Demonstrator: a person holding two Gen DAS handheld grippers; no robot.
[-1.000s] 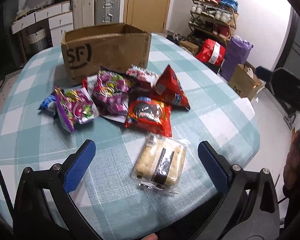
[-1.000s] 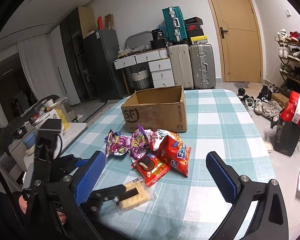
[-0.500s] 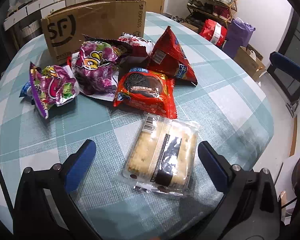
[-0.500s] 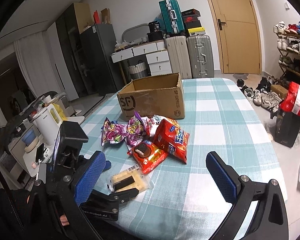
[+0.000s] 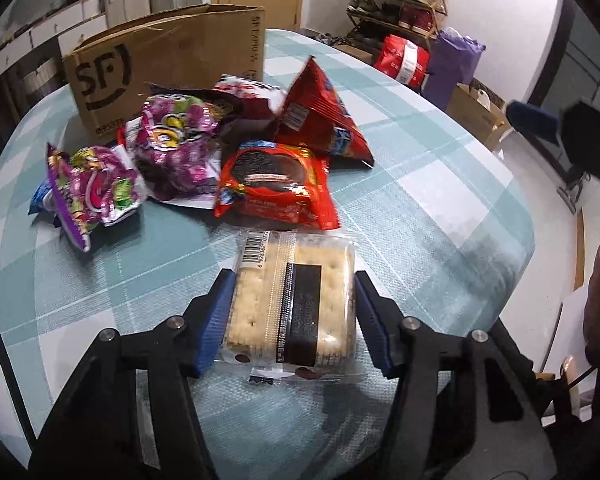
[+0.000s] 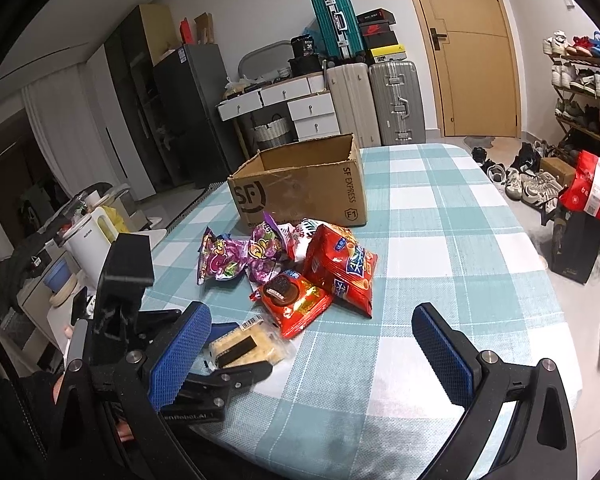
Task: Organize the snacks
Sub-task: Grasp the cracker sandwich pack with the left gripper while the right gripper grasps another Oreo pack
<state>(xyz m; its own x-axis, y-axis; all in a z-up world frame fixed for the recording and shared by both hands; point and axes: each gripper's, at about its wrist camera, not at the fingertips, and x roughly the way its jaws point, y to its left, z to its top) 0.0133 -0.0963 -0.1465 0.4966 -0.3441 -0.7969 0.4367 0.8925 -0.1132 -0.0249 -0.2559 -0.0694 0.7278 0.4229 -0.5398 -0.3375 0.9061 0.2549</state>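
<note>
We count one cardboard box [image 5: 168, 60], two purple packets [image 5: 96, 188] before it; left tongs [image 5: 292, 308] have just closed, pinching one cracker pack [image 5: 296, 300]; right tongs [image 6: 312, 344] spread, empty.

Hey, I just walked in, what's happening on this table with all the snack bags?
A person is sorting snacks with a handheld gripper in each hand. The left gripper has just been closing around the clear cracker pack at the near edge of the checked table; its pads sit against the pack's sides. The right gripper hovers open, holding nothing. The other bags lie in a heap in front of the open cardboard box, which looks empty from here.
</note>
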